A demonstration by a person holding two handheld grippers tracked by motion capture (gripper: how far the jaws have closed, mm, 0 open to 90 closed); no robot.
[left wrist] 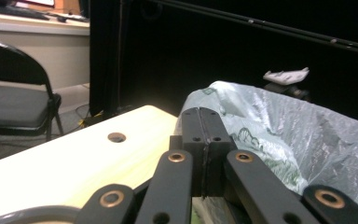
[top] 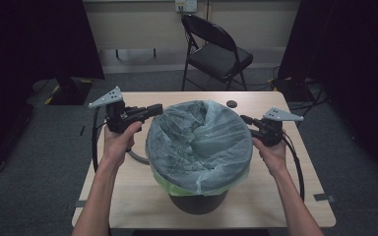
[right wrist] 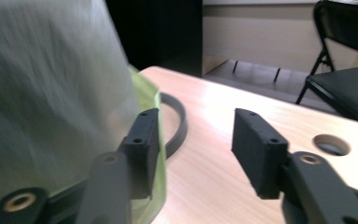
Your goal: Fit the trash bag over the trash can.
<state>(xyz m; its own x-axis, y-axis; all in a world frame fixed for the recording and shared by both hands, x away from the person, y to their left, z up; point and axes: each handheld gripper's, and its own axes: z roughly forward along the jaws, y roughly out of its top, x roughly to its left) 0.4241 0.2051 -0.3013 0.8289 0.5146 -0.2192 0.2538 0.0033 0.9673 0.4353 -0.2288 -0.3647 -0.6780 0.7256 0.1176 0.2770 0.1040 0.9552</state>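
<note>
1. We keep our left gripper (left wrist: 203, 116) clenched, its jaws pressed flat together at the bin's left rim; whether a fold of film sits between them we cannot tell.
2. Our right gripper (right wrist: 196, 151) stands released, jaws spread wide just beside the bag's right side, probably ready to take a fold.
3. The pale translucent plastic bag (top: 199, 140) lines the round black waste bin (top: 197, 201) in the middle of the light wooden table (top: 128, 189), its edge folded over the rim so it stays put, we judge.
4. A grey ring (right wrist: 179, 123) lies on the table at the bin's foot, probably kept to clamp the bag.
</note>
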